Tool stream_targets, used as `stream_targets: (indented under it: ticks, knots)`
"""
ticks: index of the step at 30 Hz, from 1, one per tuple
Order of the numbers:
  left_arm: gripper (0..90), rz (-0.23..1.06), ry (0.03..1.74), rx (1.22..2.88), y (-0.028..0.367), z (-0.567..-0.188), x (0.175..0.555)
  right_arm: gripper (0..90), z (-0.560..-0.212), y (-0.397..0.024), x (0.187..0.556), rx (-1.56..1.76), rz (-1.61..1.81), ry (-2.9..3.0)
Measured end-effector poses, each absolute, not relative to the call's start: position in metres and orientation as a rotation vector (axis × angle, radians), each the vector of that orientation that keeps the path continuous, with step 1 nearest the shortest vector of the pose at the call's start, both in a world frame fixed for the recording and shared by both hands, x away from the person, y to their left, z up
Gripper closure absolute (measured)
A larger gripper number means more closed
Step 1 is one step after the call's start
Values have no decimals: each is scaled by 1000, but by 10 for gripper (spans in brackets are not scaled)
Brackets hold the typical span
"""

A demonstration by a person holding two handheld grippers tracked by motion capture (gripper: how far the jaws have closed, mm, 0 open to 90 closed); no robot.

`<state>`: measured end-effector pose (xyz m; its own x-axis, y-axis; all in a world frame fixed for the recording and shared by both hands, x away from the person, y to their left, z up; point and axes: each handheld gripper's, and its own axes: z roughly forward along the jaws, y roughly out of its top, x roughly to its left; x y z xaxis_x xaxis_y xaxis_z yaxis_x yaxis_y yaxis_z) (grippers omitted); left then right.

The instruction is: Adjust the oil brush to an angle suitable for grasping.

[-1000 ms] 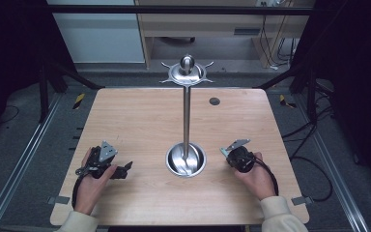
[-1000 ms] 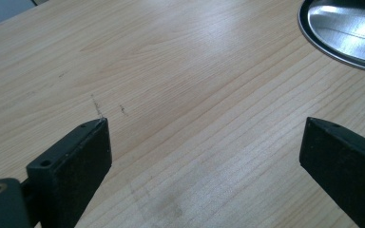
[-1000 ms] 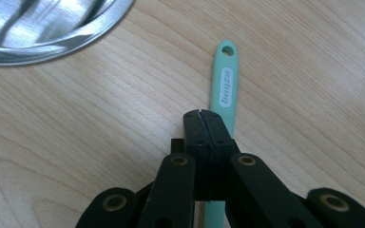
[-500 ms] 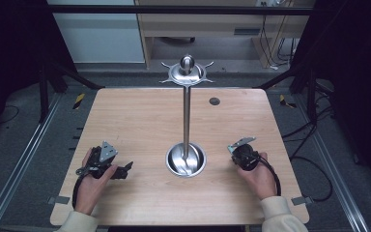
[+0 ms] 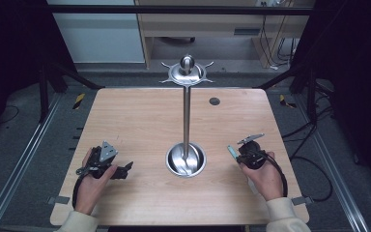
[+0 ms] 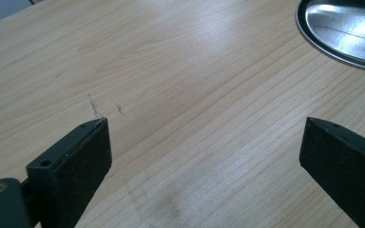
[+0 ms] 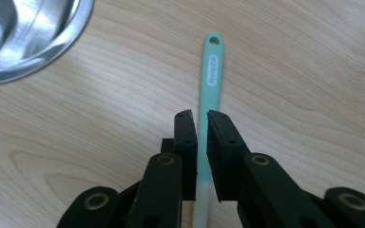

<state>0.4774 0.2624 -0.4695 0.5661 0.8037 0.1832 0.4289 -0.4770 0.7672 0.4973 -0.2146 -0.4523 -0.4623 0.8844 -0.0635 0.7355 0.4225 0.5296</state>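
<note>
While left gripper (image 6: 204,142) jaws spread over table (image 5: 140,121), right gripper (image 7: 201,118) jaws, just loosening, pinch teal handle (image 7: 211,71).

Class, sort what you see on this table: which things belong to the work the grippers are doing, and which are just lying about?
In the job:
- mint-green handle, gripped between the jaws of the right gripper
- metal stand with its round base beside that gripper, probably where the handle belongs

Just lying about:
- dark round spot on the wooden table
- left gripper, open over bare wood

light: bright on table (image 5: 140,121), dark surround | glare: steel base (image 5: 186,159) | focus: soft
</note>
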Motion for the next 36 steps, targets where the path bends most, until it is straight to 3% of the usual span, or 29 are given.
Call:
stream_targets:
  ticks: [17,36]
  knots:
    - [30,698,985,2129,262,-471,478,684,-453,-221,503,1528,514,2407]
    - [30,699,984,2129,262,-470,478,738,-461,-225,507,1564,441,2464]
